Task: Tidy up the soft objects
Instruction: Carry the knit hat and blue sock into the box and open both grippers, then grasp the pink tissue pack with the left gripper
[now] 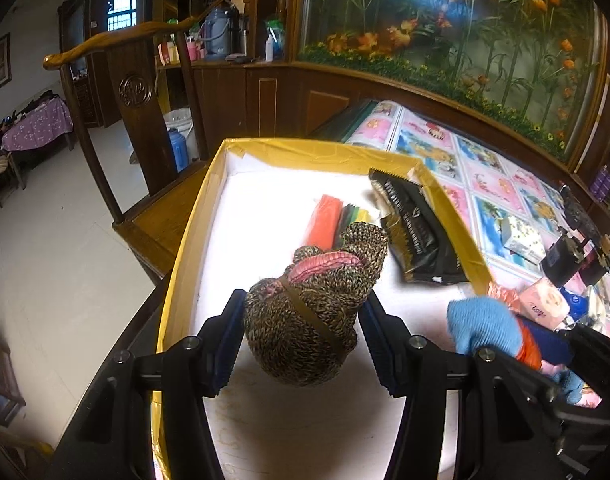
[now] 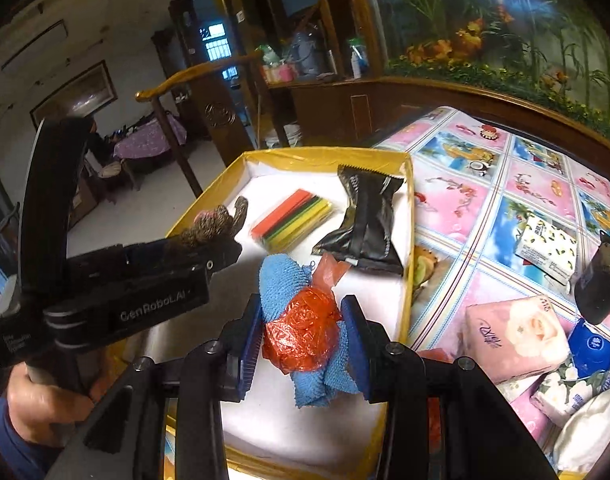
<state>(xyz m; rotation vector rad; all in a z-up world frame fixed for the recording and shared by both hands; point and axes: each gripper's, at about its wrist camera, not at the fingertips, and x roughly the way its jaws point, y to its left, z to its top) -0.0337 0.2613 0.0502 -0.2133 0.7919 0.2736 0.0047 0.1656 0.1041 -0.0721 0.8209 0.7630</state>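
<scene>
A yellow-rimmed box (image 1: 193,216) with a white floor sits on the table; it also shows in the right wrist view (image 2: 209,208). My left gripper (image 1: 301,340) is shut on a brown knitted hat (image 1: 317,312) with a pink band, held over the box. My right gripper (image 2: 301,344) is shut on a blue cloth (image 2: 281,280) bundled with an orange plastic bag (image 2: 305,328), also over the box. In the left wrist view the blue cloth (image 1: 481,324) shows at the right. In the right wrist view the hat (image 2: 213,224) peeks past the left gripper's body.
In the box lie a pack of coloured strips (image 2: 293,216) and a black pouch (image 2: 365,224). On the patterned tablecloth (image 2: 485,184) are tissue packs (image 2: 513,336), a small patterned box (image 2: 549,252) and a dark object (image 2: 597,288). A wooden chair (image 1: 137,120) stands behind the box.
</scene>
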